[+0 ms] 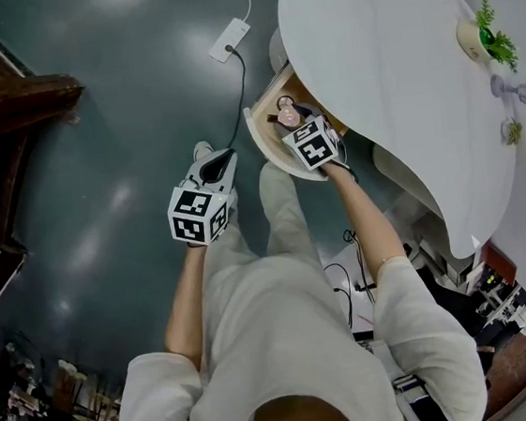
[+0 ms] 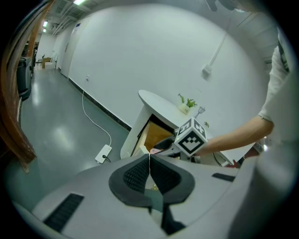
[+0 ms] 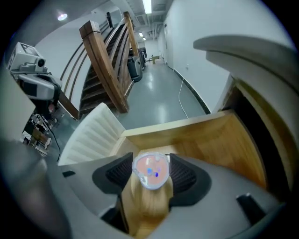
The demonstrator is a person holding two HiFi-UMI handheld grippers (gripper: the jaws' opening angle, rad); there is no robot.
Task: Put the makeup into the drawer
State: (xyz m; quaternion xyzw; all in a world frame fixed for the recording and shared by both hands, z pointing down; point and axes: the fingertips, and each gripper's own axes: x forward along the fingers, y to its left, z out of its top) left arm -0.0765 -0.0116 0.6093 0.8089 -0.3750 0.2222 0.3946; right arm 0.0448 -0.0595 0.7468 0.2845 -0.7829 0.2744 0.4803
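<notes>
- At the white table's (image 1: 379, 69) near edge: the wooden drawer (image 1: 269, 136) stands pulled out over the grey floor (image 1: 99, 176), its curved white front toward the person.
- R gripper (image 1: 292, 121) points steeply down into the drawer's mouth, marker cube on top. Its jaws are clamped on the makeup compact (image 1: 287, 115), one ribbed pad at each side.
- R gripper view: the compact (image 3: 150, 171), round and pink w/ a clear lid, sits btwn the jaws of the R gripper (image 3: 152, 173). It is right above the drawer's bare wooden bottom (image 3: 210, 140); can't tell if it touches.
- L gripper (image 1: 217, 167) hangs beside the drawer, apart from it and over the floor. In its own view the L gripper (image 2: 149, 173) has its jaws together, nothing btwn them, w/ the drawer (image 2: 156, 133) ahead.
- Also seen: a potted plant (image 1: 487, 36) at the tabletop's far side, a power strip (image 1: 229, 41) w/ cable on the floor, a wooden staircase (image 3: 105, 70) beyond.
</notes>
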